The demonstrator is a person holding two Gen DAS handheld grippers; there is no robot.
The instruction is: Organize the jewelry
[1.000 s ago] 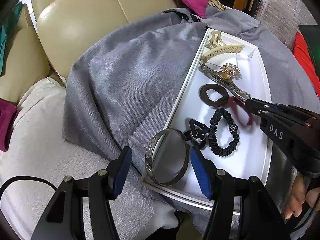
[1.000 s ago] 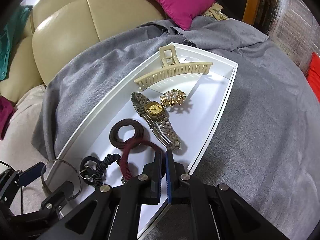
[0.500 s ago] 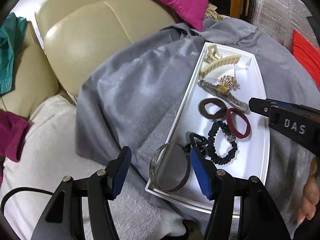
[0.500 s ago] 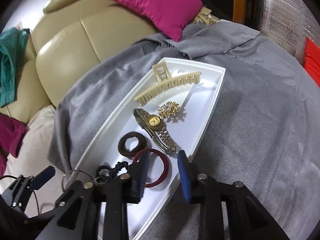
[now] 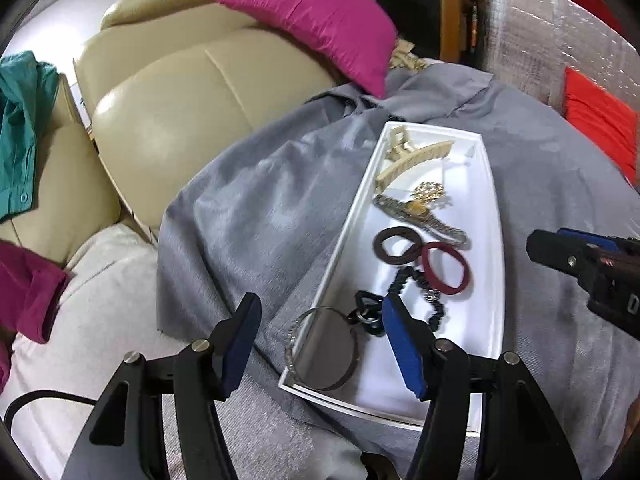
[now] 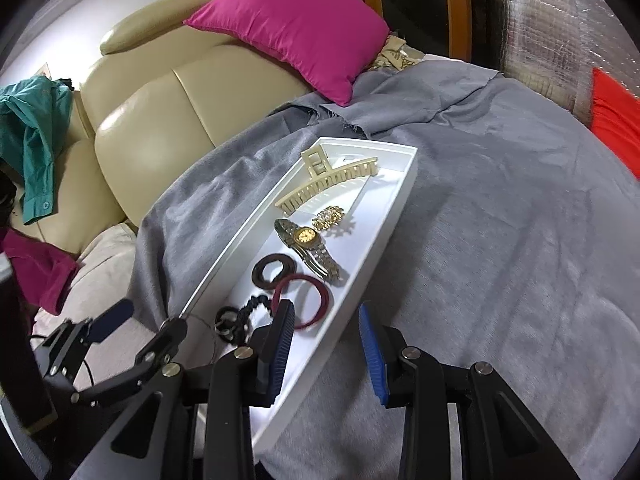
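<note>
1. The grey blanket (image 6: 500,240) carries the white tray (image 6: 384,236), whose long axis runs away from both cameras.
2. The left tongs (image 5: 320,340) and right tongs (image 6: 326,344) gape empty at its near end.
3. Inside: a cream claw clip (image 6: 326,186) farthest and lying crosswise, a watch (image 6: 308,242), a maroon band (image 6: 302,298), and perhaps a bangle (image 5: 322,348) overhanging the rim.

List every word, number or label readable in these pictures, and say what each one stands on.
"D": on the body of the right gripper, at the edge of the left wrist view; whatever follows it is cut off.
Dial of the watch: markings too small to read.
No other text is legible.
</note>
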